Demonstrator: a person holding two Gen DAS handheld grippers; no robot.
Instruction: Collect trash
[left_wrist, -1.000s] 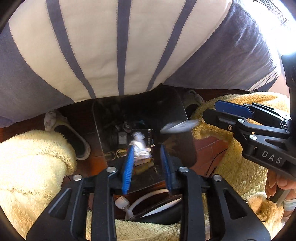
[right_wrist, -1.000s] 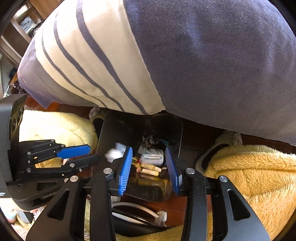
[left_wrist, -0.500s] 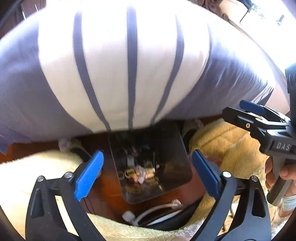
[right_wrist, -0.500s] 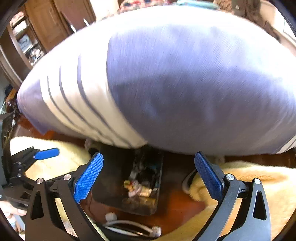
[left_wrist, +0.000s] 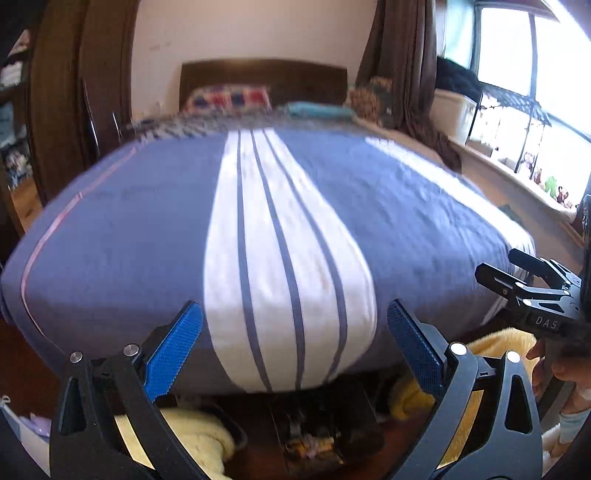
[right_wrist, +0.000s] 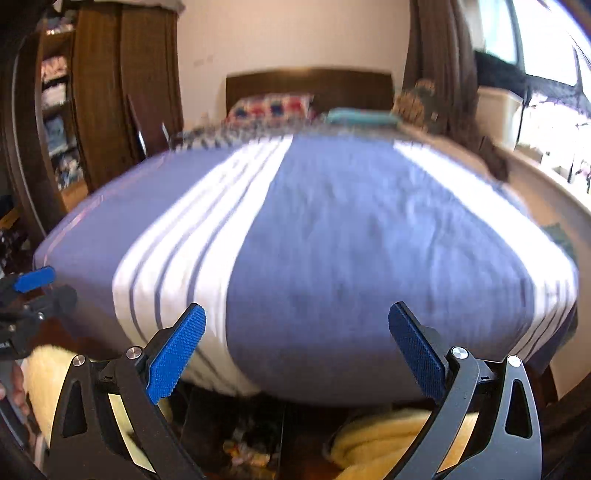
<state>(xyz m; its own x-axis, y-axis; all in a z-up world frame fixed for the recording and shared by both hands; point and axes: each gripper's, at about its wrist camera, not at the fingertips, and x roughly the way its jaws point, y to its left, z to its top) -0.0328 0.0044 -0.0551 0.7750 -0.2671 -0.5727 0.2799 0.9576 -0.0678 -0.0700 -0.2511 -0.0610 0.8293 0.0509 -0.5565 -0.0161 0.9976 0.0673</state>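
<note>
Both grippers wide open, nothing held.
My left gripper (left_wrist: 293, 341) and right gripper (right_wrist: 295, 345) face the bed (left_wrist: 147, 240); bin (left_wrist: 325, 439) sits below.

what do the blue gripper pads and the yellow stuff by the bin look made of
Blue pads: likely moulded plastic or rubber, matte, with a fine knurled grid. Yellow stuff: soft fleece or plush fabric, judging by its fuzzy, clumped pile; exact fibre unclear.
</note>
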